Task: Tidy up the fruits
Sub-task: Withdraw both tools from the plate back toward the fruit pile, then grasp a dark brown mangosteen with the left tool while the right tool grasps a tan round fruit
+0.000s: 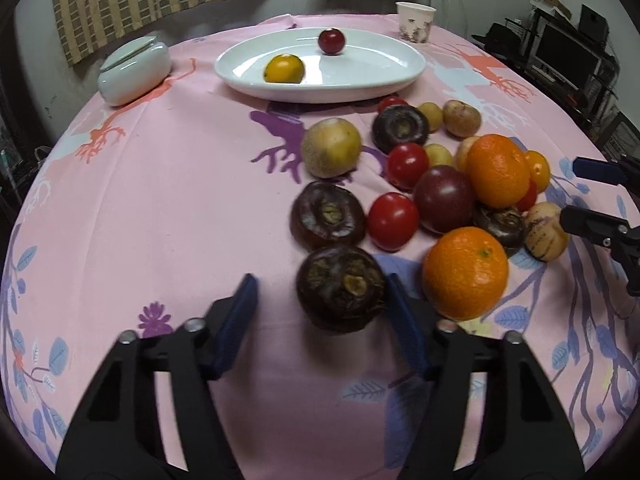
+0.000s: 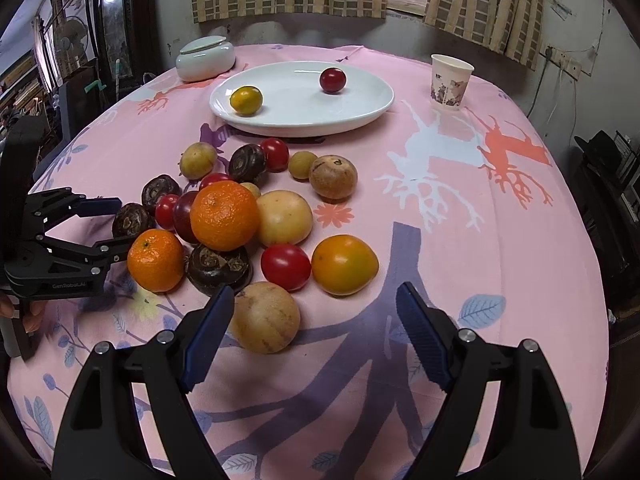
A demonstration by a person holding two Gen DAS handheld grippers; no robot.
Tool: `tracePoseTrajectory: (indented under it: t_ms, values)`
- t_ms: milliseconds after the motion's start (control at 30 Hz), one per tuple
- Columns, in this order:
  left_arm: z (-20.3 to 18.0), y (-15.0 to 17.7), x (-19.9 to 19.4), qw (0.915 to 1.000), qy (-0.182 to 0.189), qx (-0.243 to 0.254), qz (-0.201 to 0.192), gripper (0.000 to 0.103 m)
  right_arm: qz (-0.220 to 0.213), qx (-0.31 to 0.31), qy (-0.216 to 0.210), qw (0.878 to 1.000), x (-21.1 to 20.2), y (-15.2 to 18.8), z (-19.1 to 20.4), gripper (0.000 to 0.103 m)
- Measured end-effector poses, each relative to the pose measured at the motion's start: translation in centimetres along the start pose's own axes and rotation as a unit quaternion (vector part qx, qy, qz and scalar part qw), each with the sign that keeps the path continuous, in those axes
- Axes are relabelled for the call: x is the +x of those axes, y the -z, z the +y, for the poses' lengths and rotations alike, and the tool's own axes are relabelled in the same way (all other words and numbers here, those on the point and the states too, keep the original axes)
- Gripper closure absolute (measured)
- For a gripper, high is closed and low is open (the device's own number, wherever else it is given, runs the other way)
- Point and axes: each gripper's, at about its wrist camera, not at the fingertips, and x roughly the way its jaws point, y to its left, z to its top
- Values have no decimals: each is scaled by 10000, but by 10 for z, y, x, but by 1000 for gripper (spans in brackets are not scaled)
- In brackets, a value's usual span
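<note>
A dark brown water chestnut [image 1: 340, 288] lies on the pink cloth between the fingers of my left gripper [image 1: 322, 292]. The right pad touches its side and the left pad stands a little off, so the jaws are open around it. A pile of oranges [image 1: 466, 274], red tomatoes [image 1: 393, 221], other chestnuts and tan fruits lies to its right. The white oval plate [image 1: 360, 92] beyond holds a yellow fruit [image 1: 284, 69] and a dark red one [image 1: 331, 41]. My right gripper [image 2: 316, 312] stands open over the cloth, its left finger beside a tan fruit [image 2: 264, 316].
A paper cup [image 2: 450, 82] stands right of the plate [image 2: 304, 128], and a white lidded jar [image 2: 204, 58] to its left. The left gripper [image 2: 124, 224] reaches in from the left, with a hand [image 2: 24, 316] on its handle. Curtains hang behind the table; shelves stand at the right.
</note>
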Motion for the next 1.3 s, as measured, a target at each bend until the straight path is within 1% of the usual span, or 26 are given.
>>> tracePoseTrajectory:
  t_ms: [67,167,233,300,367,433,567,633,733,767,800,833,867,933,1133,1300]
  values:
    - [-4,0,-2,9999,67,108,-18,58,-2,-26,25,10000,0,0,1,20]
    - [-6,0,-2,9999,35,118,-27,58,14,-35,29,10000,1,1,1,20]
    - [-4,-1,-3,10000,61,36,-6,58,84,-105,28,9999,1,2,4,20]
    - [-1,-2,-4,9999,102,-61,-7,58,178,-289,-12,9994,0,5,10,20]
    - [1,-3,-6,9999,98,-128,-44,58,221,-517,50,9984,-2,8,17,20]
    - [1,-4,-8,9998,135,-160,-74,58,256,-615,46,9978,-2,11,20,20]
    - [1,-4,-5,9994,279,-188,52,58,337,-494,-28,9982,10,12,21,20]
    - [0,-4,-3,9994,273,-197,83,58,386,-454,-51,9982,16,12,22,21]
    - [0,-4,-3,9993,277,-224,74,58,354,-425,-83,9984,21,12,24,32]
    - [0,-4,-3,9993,276,-229,68,58,374,-438,-74,9983,23,13,27,40]
    - [0,-4,-3,9994,264,-217,61,58,422,-466,-48,9980,26,13,29,46]
    - [-1,-4,-2,9995,248,-199,57,58,425,-472,-75,9980,27,14,31,55]
    - [-2,-3,-2,9995,236,-187,52,58,390,-512,-50,9979,26,13,34,61]
    - [-2,-3,-2,9996,218,-181,24,57,355,-621,48,9974,25,15,40,61]
    - [0,-4,-3,9994,249,-243,-1,58,307,-645,-66,9974,19,13,38,61]
    - [3,-6,-9,9992,252,-305,-103,59,179,-515,-97,9985,11,10,30,61]
